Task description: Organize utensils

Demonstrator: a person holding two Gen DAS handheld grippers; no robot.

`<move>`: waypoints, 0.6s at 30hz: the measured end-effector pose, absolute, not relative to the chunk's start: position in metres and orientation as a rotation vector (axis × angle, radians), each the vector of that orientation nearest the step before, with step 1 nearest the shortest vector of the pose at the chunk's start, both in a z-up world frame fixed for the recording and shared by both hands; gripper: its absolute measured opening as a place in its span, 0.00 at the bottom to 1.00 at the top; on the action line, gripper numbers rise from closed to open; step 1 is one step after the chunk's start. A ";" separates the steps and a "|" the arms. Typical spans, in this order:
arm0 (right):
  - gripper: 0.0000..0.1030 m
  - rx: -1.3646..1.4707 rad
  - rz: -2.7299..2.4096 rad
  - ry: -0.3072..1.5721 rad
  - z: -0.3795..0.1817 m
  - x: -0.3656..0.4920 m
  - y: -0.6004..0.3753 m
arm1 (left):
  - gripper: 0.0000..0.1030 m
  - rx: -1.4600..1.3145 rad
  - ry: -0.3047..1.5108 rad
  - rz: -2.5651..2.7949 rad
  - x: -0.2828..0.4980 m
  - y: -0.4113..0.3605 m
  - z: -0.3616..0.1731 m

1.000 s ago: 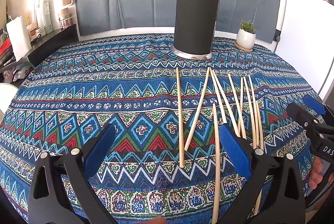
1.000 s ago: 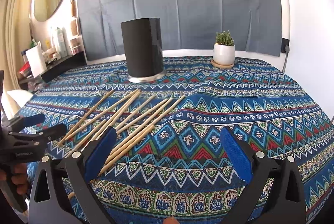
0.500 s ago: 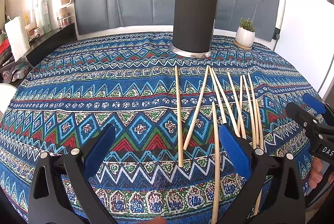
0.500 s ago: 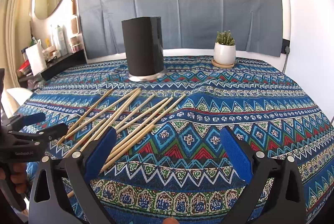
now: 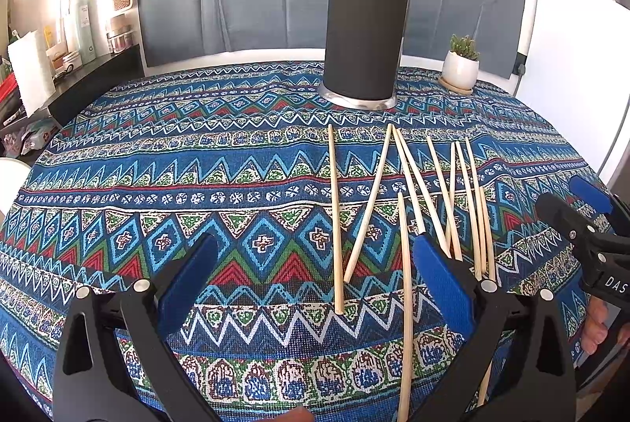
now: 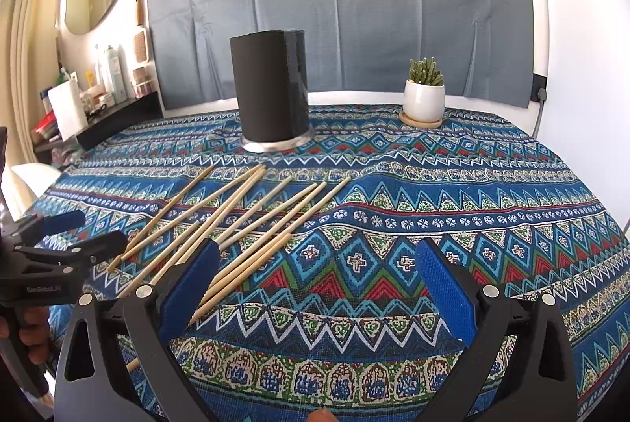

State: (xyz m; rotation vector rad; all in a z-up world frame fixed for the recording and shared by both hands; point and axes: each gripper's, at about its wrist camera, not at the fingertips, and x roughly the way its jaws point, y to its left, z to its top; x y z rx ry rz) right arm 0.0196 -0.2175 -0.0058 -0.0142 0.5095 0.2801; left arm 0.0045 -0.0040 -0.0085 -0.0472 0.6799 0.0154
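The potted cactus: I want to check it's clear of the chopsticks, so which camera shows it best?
The right wrist view: the potted cactus stands larger and nearer the centre, on its saucer, well apart from the chopsticks. The left wrist view shows the same plant, smaller and toward the right, beyond the black holder.

left gripper [image 5: 315, 278]: jaws spread wide, empty | right gripper [image 6: 315, 278]: jaws spread wide, empty

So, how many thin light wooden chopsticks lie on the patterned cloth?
10 chopsticks, I think: two apart at left, one long in front, seven fanned at right, all before the tall black cylindrical holder. Overlaps may hide more.
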 end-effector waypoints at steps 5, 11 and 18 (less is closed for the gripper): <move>0.92 -0.015 0.280 0.510 -0.006 0.019 -0.217 | 0.94 -0.047 0.680 0.015 0.005 -0.004 -0.008; 0.92 -0.018 0.280 0.509 -0.006 0.019 -0.217 | 0.94 -0.048 0.682 0.016 0.005 -0.005 -0.008; 0.92 -0.020 0.281 0.513 -0.006 0.018 -0.216 | 0.94 -0.048 0.693 0.018 0.008 -0.005 -0.007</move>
